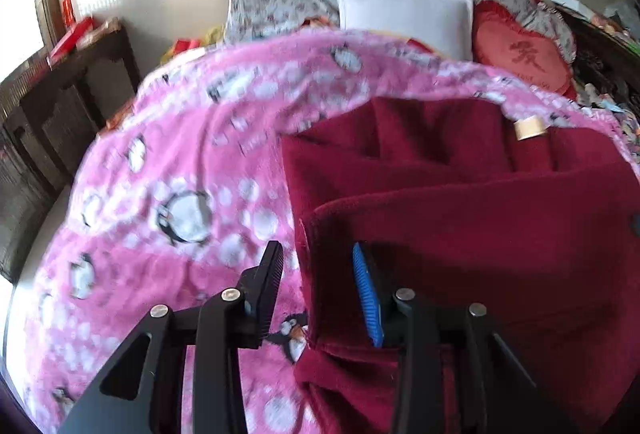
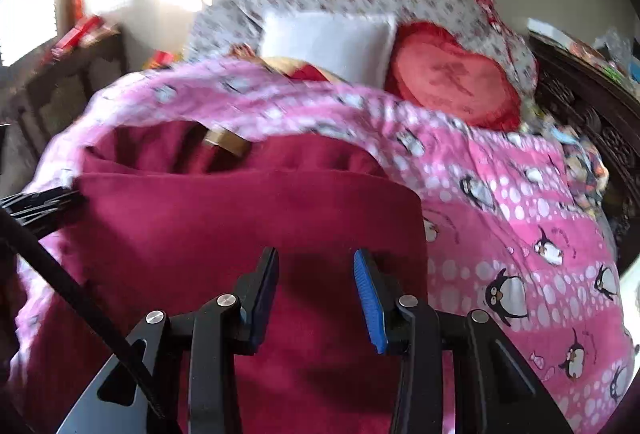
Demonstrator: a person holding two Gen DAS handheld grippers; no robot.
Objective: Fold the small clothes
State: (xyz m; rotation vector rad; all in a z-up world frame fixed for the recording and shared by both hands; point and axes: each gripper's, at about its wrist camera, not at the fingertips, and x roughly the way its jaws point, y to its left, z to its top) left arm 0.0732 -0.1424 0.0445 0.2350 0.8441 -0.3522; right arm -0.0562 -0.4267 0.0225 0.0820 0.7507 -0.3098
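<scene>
The dark red garment [image 1: 460, 218] lies folded on the pink penguin blanket [image 1: 160, 162]. The left tongs [image 1: 318, 290] stand spread astride its edge, gripping nothing. The right tongs [image 2: 316, 294] hover spread above the cloth.

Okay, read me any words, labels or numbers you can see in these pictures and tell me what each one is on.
Red heart cushion: one large embroidered character with a smaller line under it, too blurred to read.
Tan label on the dark red garment: no print can be made out.
Red boxes on the dark cabinet: too small and blurred.
Nothing else readable.
</scene>
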